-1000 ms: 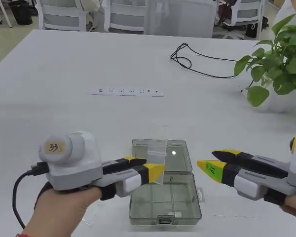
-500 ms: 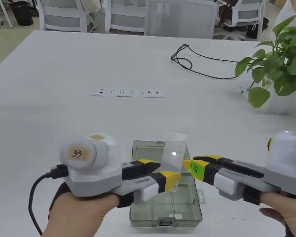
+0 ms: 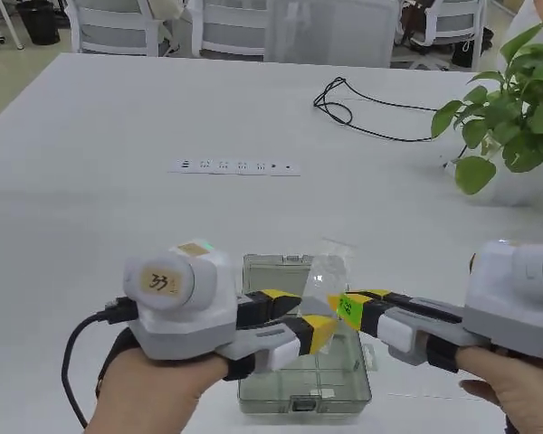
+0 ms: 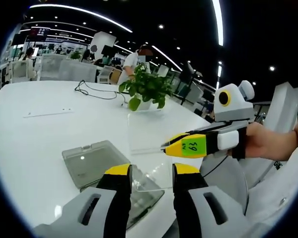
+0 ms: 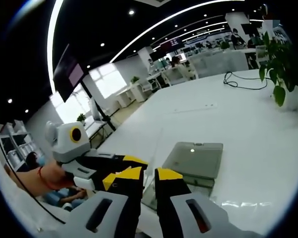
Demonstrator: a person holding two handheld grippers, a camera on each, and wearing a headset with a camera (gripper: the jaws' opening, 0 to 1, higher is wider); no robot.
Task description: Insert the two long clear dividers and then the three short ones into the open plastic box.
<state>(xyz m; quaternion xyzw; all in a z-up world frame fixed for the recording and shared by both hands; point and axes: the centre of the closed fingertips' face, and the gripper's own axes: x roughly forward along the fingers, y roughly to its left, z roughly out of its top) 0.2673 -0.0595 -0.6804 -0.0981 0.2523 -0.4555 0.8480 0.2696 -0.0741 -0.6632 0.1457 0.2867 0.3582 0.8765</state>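
Observation:
The open smoky plastic box [image 3: 308,378] lies near the table's front edge, its lid [image 3: 276,271] folded back flat. My left gripper [image 3: 306,312] hovers over the box, shut on a small clear divider [image 3: 328,267] that stands upright above it. In the left gripper view the divider [image 4: 154,144] faces the camera, its lower edges caught between my left gripper [image 4: 153,171] jaws. My right gripper [image 3: 344,301] comes in from the right, jaws together, tips against the divider. The right gripper [image 4: 166,147] overlaps the sheet's right part. The box [image 5: 193,158] lies ahead of my right gripper [image 5: 149,173].
A white power strip [image 3: 233,167] lies mid-table. A black cable [image 3: 362,113] loops at the back right. A potted plant [image 3: 511,108] stands at the right edge. Thin clear pieces [image 5: 238,203] lie on the table beside the box. Chairs line the far side.
My right gripper has moved left until its tips meet the divider. My left gripper has carried the divider a little to the right, over the box.

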